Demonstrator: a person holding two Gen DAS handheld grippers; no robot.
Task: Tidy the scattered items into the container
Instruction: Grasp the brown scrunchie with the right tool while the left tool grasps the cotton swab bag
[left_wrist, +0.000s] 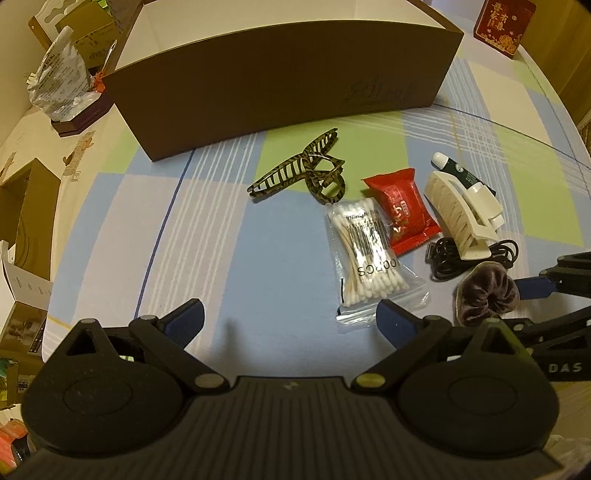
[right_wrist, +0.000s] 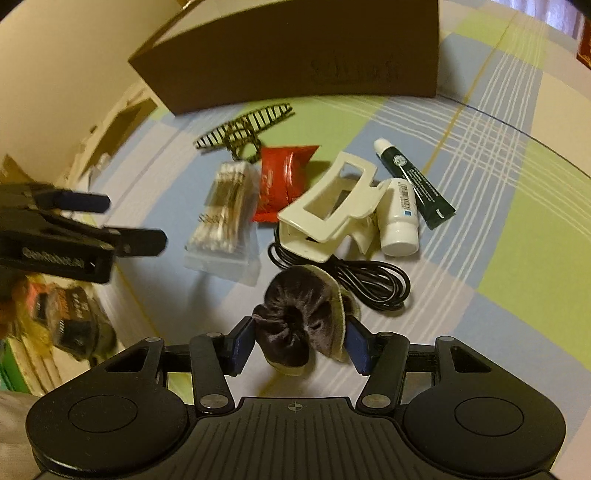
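The right gripper (right_wrist: 301, 345) has its two blue pads pressed against either side of a dark velvet scrunchie (right_wrist: 301, 328), the jaws closed in on it so that the fabric bunches between them; whether it is clear of the checked cloth (right_wrist: 498, 258) I cannot tell. The left gripper (left_wrist: 291, 317) hangs beside it with its jaws spread wide and nothing between them; the bag of cotton swabs (left_wrist: 364, 254) lies just ahead of its right fingertip.

Beyond the scrunchie the rest is clustered together (all of it outside the box): a coiled black cable (right_wrist: 369, 282) partly under a cream hair claw (right_wrist: 332, 206), a small white bottle (right_wrist: 400, 221) touching the claw, a dark green tube (right_wrist: 415, 184) just beside the bottle, a red sachet (right_wrist: 282, 181) beside the swabs, and a tortoiseshell hair claw (left_wrist: 299, 170) nearest the container.

The brown cardboard box (left_wrist: 280, 81) stands open-topped at the far side of the cloth, well apart from both grippers; its white inner walls show, but the floor is hidden from here, so its contents cannot be told.
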